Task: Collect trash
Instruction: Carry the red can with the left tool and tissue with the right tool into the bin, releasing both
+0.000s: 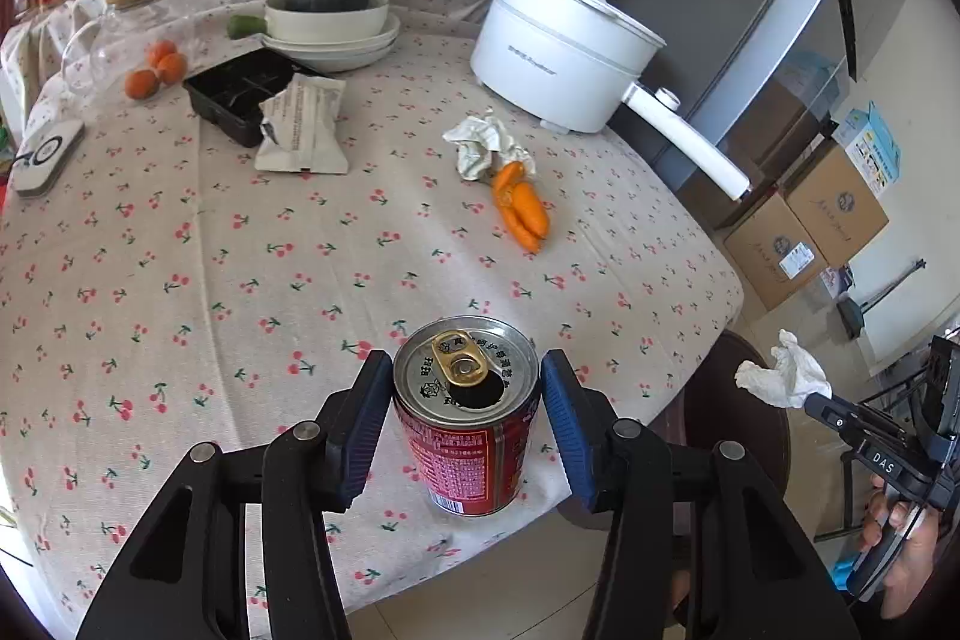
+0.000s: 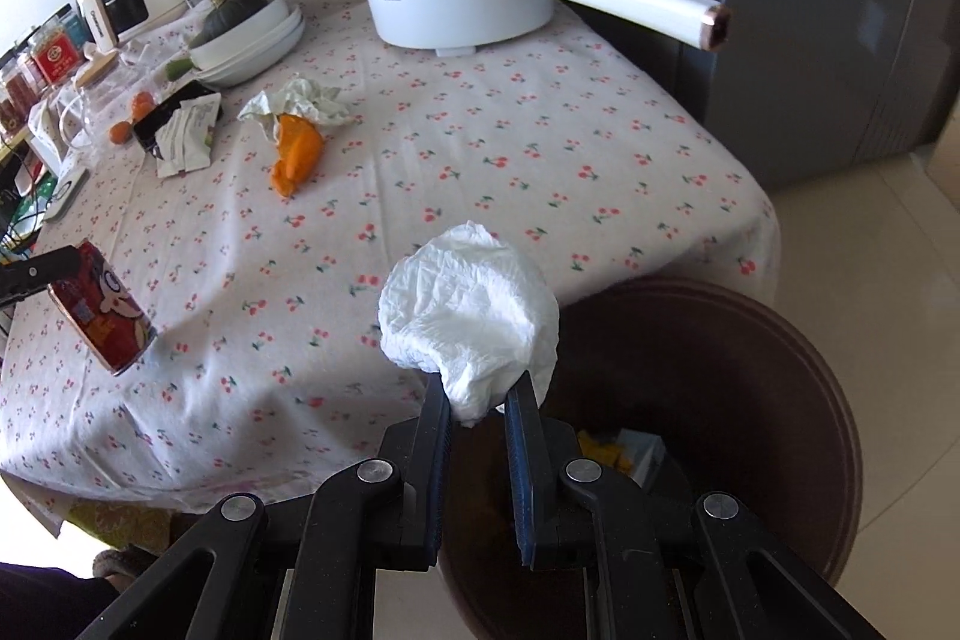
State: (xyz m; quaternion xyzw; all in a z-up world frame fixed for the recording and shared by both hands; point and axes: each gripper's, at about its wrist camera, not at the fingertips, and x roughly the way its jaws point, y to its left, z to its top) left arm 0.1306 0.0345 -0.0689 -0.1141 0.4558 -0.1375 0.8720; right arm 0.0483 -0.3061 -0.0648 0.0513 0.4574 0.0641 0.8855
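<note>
Pinching a crumpled white tissue [image 2: 474, 322] at centre frame, the right claw [image 2: 477, 403] holds it above the brown bin [image 2: 798, 400] at lower right, presumably for dropping. At lower centre of the left wrist view, the left claw [image 1: 467, 388] is clamped on an opened red can [image 1: 468, 418], apparently lifted off the cherry-print counter [image 1: 240, 250]; its Chinese lettering is unreadable. The right claw's handle reads "DAS".

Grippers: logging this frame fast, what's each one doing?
Left gripper: closed on the red can, lifted off the table.
Right gripper: closed on a crumpled tissue, by the brown bin.
</note>
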